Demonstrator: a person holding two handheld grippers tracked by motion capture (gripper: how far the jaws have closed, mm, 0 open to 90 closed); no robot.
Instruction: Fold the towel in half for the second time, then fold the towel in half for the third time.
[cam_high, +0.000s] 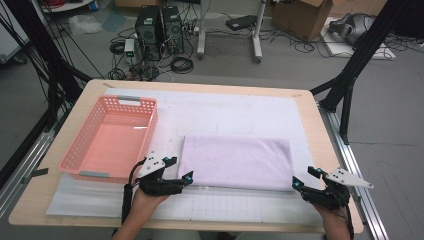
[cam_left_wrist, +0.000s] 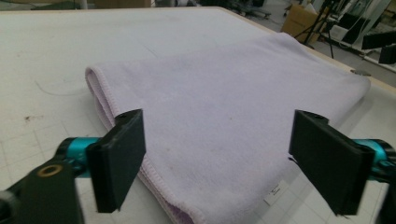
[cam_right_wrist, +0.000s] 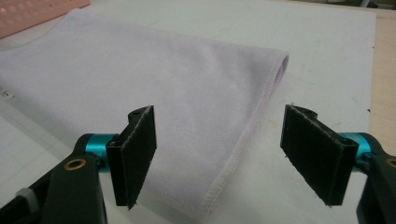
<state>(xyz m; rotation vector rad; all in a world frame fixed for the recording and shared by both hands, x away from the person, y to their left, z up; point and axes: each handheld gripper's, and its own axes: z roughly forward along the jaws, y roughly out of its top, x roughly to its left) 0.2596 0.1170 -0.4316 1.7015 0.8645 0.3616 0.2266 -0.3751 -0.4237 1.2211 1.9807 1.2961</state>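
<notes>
Folded lilac microfibre towel (cam_high: 235, 161) at frame centre; left gripper (cam_high: 181, 169) and right gripper (cam_high: 304, 178) gape empty at its near corners; next, likely regrasp toward the pink plastic basket (cam_high: 82, 145).

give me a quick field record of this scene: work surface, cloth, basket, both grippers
work surface: wooden table under a white gridded mat
cloth: folded lilac towel, lying flat on the mat
basket: empty pink plastic basket, left of the towel, apart from it
left gripper: open, at the towel's near left corner, nothing pinched
right gripper: open, at the towel's near right corner, nothing pinched
label: small white tag at the towel's near edge
</notes>
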